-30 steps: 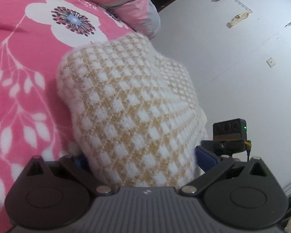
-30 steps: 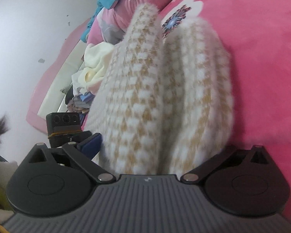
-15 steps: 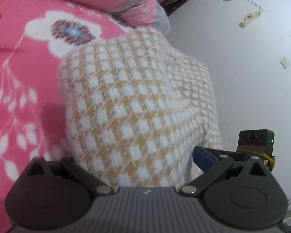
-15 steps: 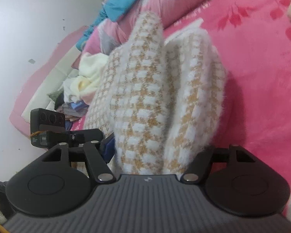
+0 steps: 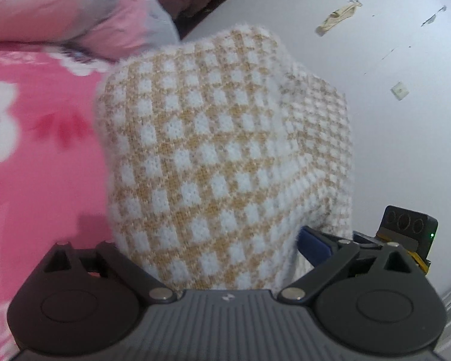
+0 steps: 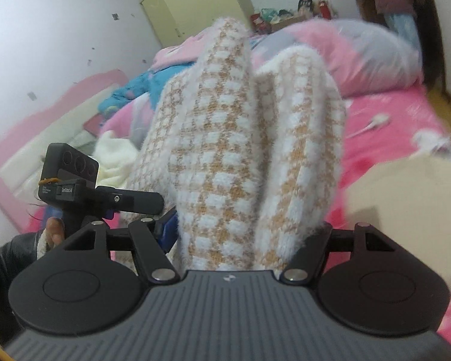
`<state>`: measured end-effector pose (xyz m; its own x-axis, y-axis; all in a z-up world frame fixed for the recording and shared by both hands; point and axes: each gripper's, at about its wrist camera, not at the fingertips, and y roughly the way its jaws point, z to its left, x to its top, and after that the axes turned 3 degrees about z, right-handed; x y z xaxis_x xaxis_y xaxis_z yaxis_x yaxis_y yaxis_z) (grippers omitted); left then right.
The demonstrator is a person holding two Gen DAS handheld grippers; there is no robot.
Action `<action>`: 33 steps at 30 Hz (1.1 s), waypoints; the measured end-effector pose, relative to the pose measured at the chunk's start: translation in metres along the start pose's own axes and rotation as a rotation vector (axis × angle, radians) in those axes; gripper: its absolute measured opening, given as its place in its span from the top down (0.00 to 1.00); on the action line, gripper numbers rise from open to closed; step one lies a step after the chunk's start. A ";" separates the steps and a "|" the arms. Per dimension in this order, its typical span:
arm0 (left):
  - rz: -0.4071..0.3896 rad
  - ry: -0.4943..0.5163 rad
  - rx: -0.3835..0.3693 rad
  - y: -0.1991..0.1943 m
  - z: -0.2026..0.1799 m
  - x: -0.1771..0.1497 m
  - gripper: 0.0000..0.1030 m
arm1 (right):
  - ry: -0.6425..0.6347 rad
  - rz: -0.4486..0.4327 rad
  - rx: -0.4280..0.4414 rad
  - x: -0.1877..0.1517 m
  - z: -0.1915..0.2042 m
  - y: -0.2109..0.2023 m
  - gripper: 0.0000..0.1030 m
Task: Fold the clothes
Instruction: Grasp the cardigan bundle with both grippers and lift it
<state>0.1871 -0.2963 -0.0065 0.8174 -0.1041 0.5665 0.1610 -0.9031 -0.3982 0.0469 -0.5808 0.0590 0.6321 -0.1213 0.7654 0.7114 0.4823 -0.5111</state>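
Two grippers, one sweater. Sweater: fuzzy knit, white and tan check, folded into a thick bundle, raised above the pink floral bedspread. Left gripper: bundle fills the gap between its jaws, which sit fairly wide around the bulk; only the blue pad on the right side shows, against the knit, so whether it clamps cannot be told for sure. Right gripper: closed on two upright folds of the sweater, jaws part-way in and pressing both sides. Pink pillow: at the far end of the bed. Heap of clothes: blue, cream and pink, along the left side by the wall. Hand: at lower left of the right view, on the other tool's grip.
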 end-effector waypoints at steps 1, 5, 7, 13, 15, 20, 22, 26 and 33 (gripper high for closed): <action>0.002 -0.003 -0.016 0.015 -0.002 0.006 0.04 | -0.009 0.001 -0.011 0.008 -0.012 -0.003 0.36; 0.027 -0.019 -0.044 0.082 -0.001 0.031 0.04 | -0.053 0.021 -0.049 0.036 -0.070 -0.011 0.35; 0.049 -0.016 -0.038 0.111 0.001 0.040 0.04 | -0.049 0.043 -0.062 0.046 -0.099 -0.006 0.35; 0.108 -0.010 -0.025 0.176 0.016 0.056 0.05 | -0.025 0.135 -0.088 0.068 -0.171 0.024 0.35; 0.114 -0.006 -0.028 0.185 0.024 0.055 0.05 | -0.023 0.162 -0.082 0.073 -0.191 0.034 0.35; 0.152 -0.015 0.001 0.209 0.054 0.045 0.05 | 0.013 0.208 -0.025 0.062 -0.237 0.072 0.33; 0.161 -0.022 0.005 0.215 0.066 0.038 0.05 | 0.058 0.234 -0.005 0.054 -0.260 0.088 0.30; 0.160 -0.014 -0.029 0.214 0.072 0.038 0.05 | 0.150 0.184 0.043 0.034 -0.288 0.093 0.23; 0.156 -0.052 -0.037 0.218 0.081 0.050 0.05 | 0.158 0.022 -0.098 0.027 -0.299 0.052 0.16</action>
<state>0.3077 -0.4649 -0.1233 0.8584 -0.2235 0.4617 0.0102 -0.8924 -0.4511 0.1931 -0.8186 -0.0643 0.6830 -0.2496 0.6865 0.7182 0.4007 -0.5689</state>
